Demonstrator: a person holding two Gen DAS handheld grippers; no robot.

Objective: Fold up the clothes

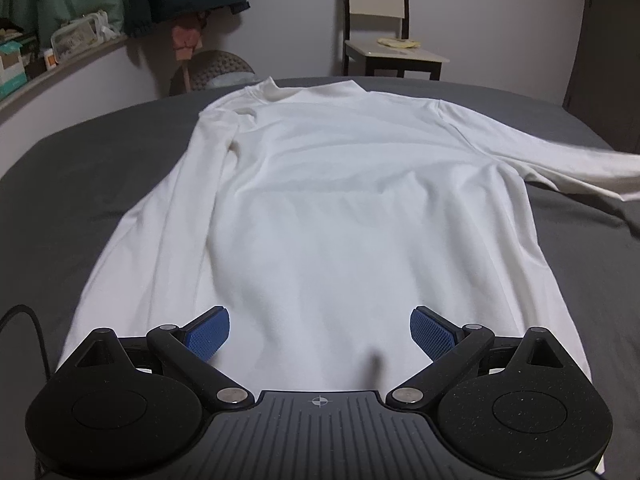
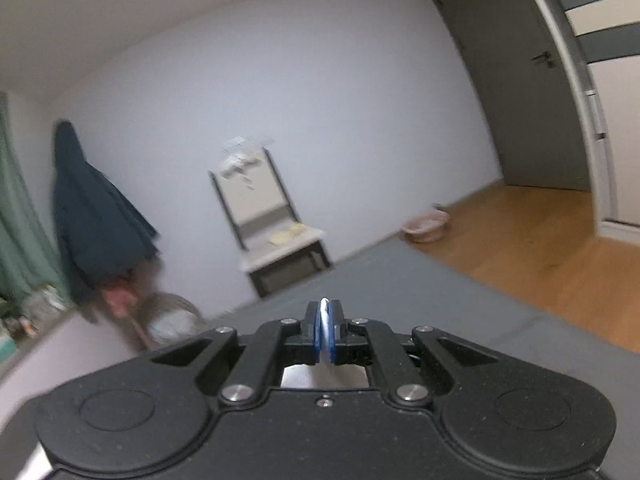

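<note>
Left wrist: chair (image 1: pixel 384 28) beyond white shirt (image 1: pixel 320 208).

A wide bed covered in a smooth dark grey sheet (image 1: pixel 80 168) is carrying the work, its surface stretching from the near edge to the pale wall behind. A white long-sleeved top of soft knit fabric (image 1: pixel 340 208) is lying flat on the sheet, collar pointing toward the wall and hem toward the camera. Its left-hand sleeve is running straight down beside the body, touching it, while its right-hand sleeve is reaching out sideways and lifting off the sheet near the picture's edge. In the right wrist view the grey sheet (image 2: pixel 420 292) is showing bare, bordering a wooden floor.
</note>
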